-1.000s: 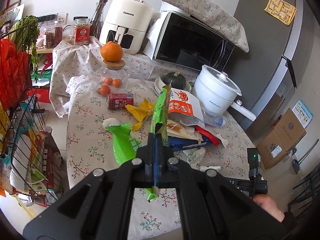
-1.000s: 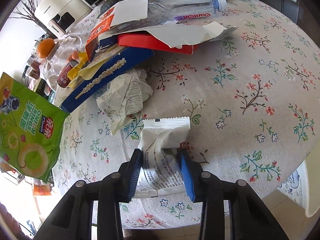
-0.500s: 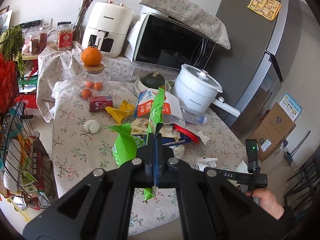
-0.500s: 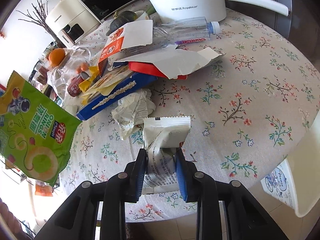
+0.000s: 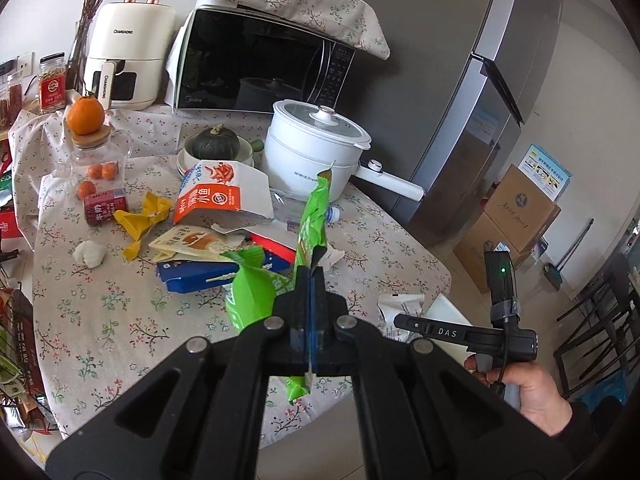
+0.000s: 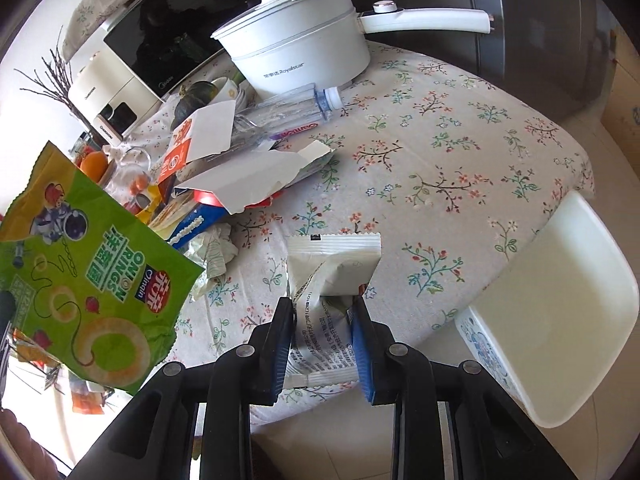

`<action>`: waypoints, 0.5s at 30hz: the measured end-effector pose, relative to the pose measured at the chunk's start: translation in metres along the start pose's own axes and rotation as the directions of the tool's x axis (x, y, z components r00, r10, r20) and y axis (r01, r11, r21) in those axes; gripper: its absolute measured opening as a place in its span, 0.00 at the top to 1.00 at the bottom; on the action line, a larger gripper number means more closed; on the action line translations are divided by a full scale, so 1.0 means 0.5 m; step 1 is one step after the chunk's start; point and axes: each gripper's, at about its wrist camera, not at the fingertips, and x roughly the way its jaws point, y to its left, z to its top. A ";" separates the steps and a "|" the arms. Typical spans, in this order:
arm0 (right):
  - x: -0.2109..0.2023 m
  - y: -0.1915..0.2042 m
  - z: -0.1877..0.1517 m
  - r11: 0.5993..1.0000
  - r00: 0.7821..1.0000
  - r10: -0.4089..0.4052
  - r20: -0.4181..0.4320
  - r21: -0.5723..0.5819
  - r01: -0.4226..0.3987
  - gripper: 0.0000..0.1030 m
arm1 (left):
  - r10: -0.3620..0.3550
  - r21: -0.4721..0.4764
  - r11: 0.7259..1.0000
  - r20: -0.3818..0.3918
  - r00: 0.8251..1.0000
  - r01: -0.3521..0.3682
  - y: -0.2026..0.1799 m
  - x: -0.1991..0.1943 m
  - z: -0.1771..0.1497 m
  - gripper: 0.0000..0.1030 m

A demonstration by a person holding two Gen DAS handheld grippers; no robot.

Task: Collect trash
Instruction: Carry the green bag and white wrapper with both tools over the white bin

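Left claw: clenched flat on the green onion-ring bag, which stands edge-on above the fingers, clear of the tabletop.
Right claw: its jaws have just been closing and now pinch the white snack wrapper, long axis running away along the fingers.
Key relation: the white bin sits just beside the tabletop's near edge, to the right of the right claw, so that hand is nearer; the bin's mouth looks tilted toward the camera, though distortion makes this uncertain.
Remaining trash: crumpled paper, blue box, orange-white carton, plastic bottle, yellow wrapper.
Obstacles: white electric pot stands well behind; the path to the bin seems open.
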 end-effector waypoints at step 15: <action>-0.099 -0.178 -0.009 0.991 0.996 -0.069 0.058 0.118 0.062 0.72 | -0.141 0.086 0.985 -0.081 0.987 0.148 -0.188 0.110 -0.027 1.00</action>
